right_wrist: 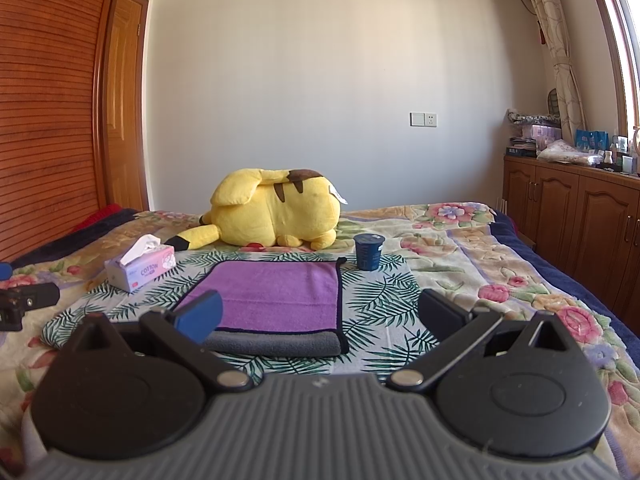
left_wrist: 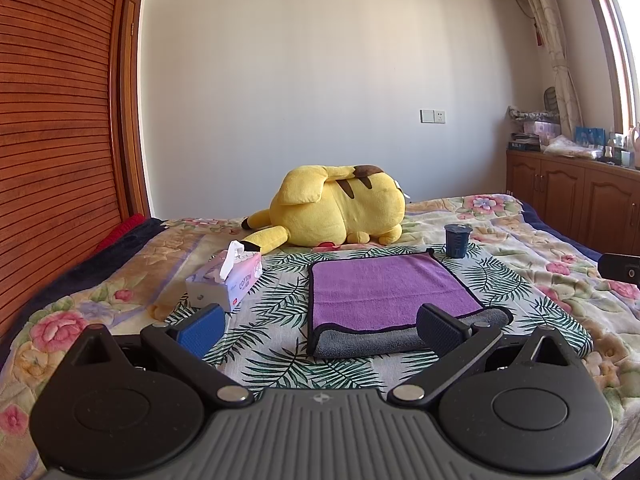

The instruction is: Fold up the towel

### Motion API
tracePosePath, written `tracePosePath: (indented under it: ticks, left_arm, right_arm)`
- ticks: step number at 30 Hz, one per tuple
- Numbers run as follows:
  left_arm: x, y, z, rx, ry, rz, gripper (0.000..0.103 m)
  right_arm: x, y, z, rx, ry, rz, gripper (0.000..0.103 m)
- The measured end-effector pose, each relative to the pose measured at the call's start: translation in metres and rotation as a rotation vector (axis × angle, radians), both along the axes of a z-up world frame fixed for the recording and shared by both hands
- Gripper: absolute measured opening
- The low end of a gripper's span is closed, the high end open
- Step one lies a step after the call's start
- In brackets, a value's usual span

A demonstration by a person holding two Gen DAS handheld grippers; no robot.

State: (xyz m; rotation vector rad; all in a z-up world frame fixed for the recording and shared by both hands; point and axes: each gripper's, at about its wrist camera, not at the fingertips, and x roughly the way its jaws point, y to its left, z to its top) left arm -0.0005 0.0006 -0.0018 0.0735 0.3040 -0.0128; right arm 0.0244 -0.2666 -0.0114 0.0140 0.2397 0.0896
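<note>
A purple towel (left_wrist: 384, 288) with a grey underside and dark trim lies folded over on a palm-leaf cloth (left_wrist: 272, 300) on the bed. Its grey folded edge faces me. It also shows in the right wrist view (right_wrist: 276, 296). My left gripper (left_wrist: 320, 330) is open and empty, held just short of the towel's near edge. My right gripper (right_wrist: 320, 316) is open and empty, held before the towel's near right corner. Part of the right gripper shows at the far right of the left wrist view (left_wrist: 620, 268), and part of the left gripper shows at the far left of the right wrist view (right_wrist: 24, 304).
A yellow plush toy (left_wrist: 336, 208) lies behind the towel. A tissue box (left_wrist: 228, 280) stands to the left, a dark blue cup (left_wrist: 456, 240) at the towel's far right corner. A wooden wardrobe (left_wrist: 56, 120) is on the left, cabinets (right_wrist: 572, 216) on the right.
</note>
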Motion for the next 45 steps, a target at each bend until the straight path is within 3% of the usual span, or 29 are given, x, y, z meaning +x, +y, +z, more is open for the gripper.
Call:
tracePosePath:
  ticks: [24,45]
  left_arm:
    - [0.014,-0.005,-0.011,0.017,0.081,-0.023,0.087]
    - [0.071,-0.007,-0.010,0.027,0.159,-0.069,0.087]
  right_arm:
    - [0.014,0.007,-0.005,-0.031,0.023,0.030,0.103]
    - [0.066,0.017,-0.011,-0.061,0.092,0.094,0.103]
